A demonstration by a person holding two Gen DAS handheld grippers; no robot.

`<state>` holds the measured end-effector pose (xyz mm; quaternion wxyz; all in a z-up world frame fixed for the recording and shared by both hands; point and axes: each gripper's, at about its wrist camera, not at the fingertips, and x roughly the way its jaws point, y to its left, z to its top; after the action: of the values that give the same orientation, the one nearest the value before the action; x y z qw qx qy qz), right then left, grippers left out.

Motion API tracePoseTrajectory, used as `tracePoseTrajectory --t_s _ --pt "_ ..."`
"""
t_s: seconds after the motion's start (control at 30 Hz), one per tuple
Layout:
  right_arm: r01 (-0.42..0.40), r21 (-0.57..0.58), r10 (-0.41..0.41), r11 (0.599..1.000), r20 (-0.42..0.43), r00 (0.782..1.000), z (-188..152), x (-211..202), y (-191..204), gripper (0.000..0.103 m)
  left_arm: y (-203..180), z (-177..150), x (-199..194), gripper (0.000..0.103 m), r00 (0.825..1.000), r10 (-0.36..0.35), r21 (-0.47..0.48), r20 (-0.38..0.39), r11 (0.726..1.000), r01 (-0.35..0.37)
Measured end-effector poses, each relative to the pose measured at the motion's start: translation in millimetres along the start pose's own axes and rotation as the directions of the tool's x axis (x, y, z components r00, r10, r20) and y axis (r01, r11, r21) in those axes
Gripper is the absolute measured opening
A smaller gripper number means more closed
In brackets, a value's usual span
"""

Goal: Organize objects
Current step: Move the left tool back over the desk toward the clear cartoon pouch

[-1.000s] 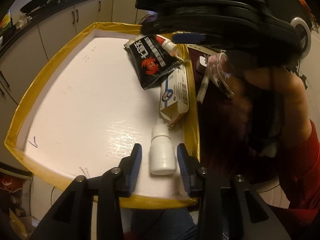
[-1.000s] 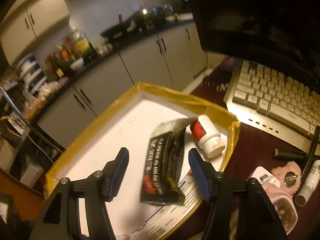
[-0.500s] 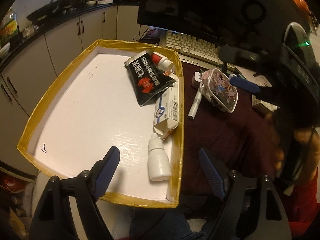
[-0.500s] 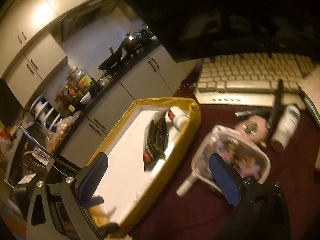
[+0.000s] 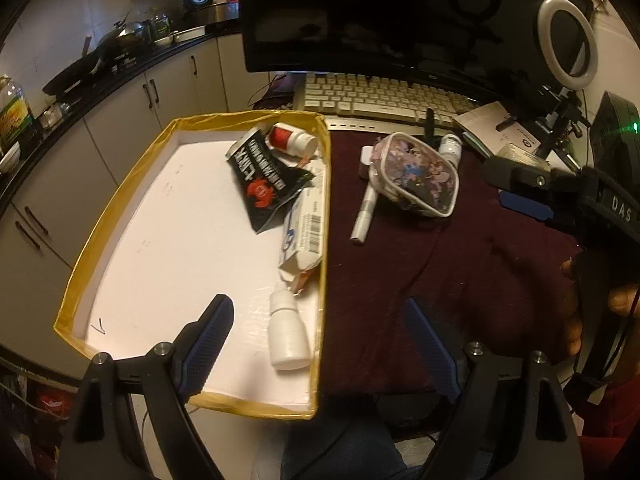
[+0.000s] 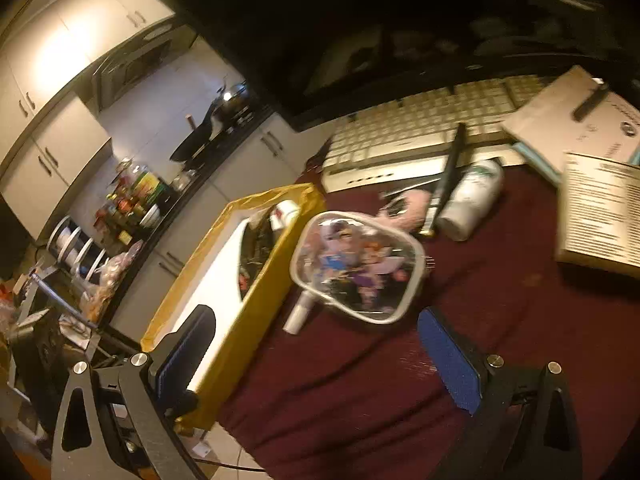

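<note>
A yellow-rimmed white tray (image 5: 120,216) holds a black sachet (image 5: 264,184), a red-labelled bottle (image 5: 292,140), a white carton (image 5: 306,224) and a small white bottle (image 5: 288,336). My left gripper (image 5: 320,340) hovers above the tray's near right corner, its jaws opening. The small bottle lies loose below and between them, untouched. A cartoon-print pouch (image 6: 356,268) and a white tube (image 6: 298,314) lie on the maroon cloth beside the tray (image 6: 256,300). My right gripper (image 6: 316,360) stands open and empty just short of the pouch.
A keyboard (image 6: 420,144) and dark monitor (image 5: 360,16) stand behind the cloth. A white can (image 6: 472,200), a black pen (image 6: 448,176) and papers (image 6: 600,208) lie at the right. A ring light (image 5: 568,40) stands far right. Kitchen cabinets (image 5: 120,120) run along the left.
The left jaws, close around the small white bottle a second ago, have spread wide and drawn back and up. The right gripper opened wider and swung right, from over the tray to the pouch.
</note>
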<state>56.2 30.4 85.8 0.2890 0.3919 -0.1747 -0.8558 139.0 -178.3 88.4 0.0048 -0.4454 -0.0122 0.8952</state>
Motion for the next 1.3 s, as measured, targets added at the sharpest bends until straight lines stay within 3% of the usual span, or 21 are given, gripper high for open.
tracePoseTrajectory --t_s 0.3,0.43,0.5,0.6,0.8,0.93,1.13,1.17,1.2,1.3 --pt "0.110 0.072 -0.116 0.991 0.092 0.989 -10.3 -30.9 -43.5 0.103 -37.0 19.4 8.8 0.090 0.994 -0.102 0.012 -0.030 0.995 0.102" --pt "0.125 0.097 -0.137 0.987 0.120 0.983 -10.2 -43.6 -58.6 0.103 -62.5 34.2 23.5 0.091 0.980 -0.181 0.027 -0.085 0.983 0.184" --pt "0.121 0.107 -0.134 0.987 0.128 0.983 -9.9 -49.7 -65.3 0.103 -69.4 40.7 31.7 0.091 0.977 -0.190 0.023 -0.095 0.981 0.192" --pt "0.118 0.121 -0.134 0.986 0.140 0.981 -11.0 -56.1 -72.7 0.103 -74.8 55.0 47.9 0.091 0.977 -0.187 0.008 -0.107 0.982 0.189" --pt "0.109 0.141 -0.129 0.984 0.144 0.981 -11.5 -60.2 -82.1 0.103 -66.5 94.7 84.4 0.091 0.991 -0.088 -0.021 -0.104 0.996 0.087" --pt "0.105 0.131 -0.123 0.986 0.146 0.982 -11.0 -60.2 -81.4 0.103 -54.2 114.8 108.1 0.091 0.991 -0.100 -0.070 -0.089 0.993 0.094" --pt "0.110 0.117 -0.126 0.987 0.136 0.983 -12.1 -57.4 -77.9 0.103 -63.4 112.1 139.2 0.091 0.984 -0.120 -0.032 -0.130 0.993 0.116" --pt "0.112 0.116 -0.127 0.987 0.133 0.983 -12.4 -56.7 -77.8 0.103 -65.9 109.9 137.4 0.089 0.986 -0.118 -0.023 -0.117 0.993 0.116" --pt "0.113 0.116 -0.128 0.987 0.131 0.983 -12.7 -56.1 -78.0 0.103 -68.2 108.9 134.0 0.074 0.989 -0.111 -0.011 -0.098 0.994 0.111" --pt "0.123 0.120 -0.138 0.985 0.129 0.982 -14.1 -57.2 -79.7 0.103 -75.1 104.0 116.1 0.049 0.995 -0.096 0.030 -0.034 0.995 0.097"
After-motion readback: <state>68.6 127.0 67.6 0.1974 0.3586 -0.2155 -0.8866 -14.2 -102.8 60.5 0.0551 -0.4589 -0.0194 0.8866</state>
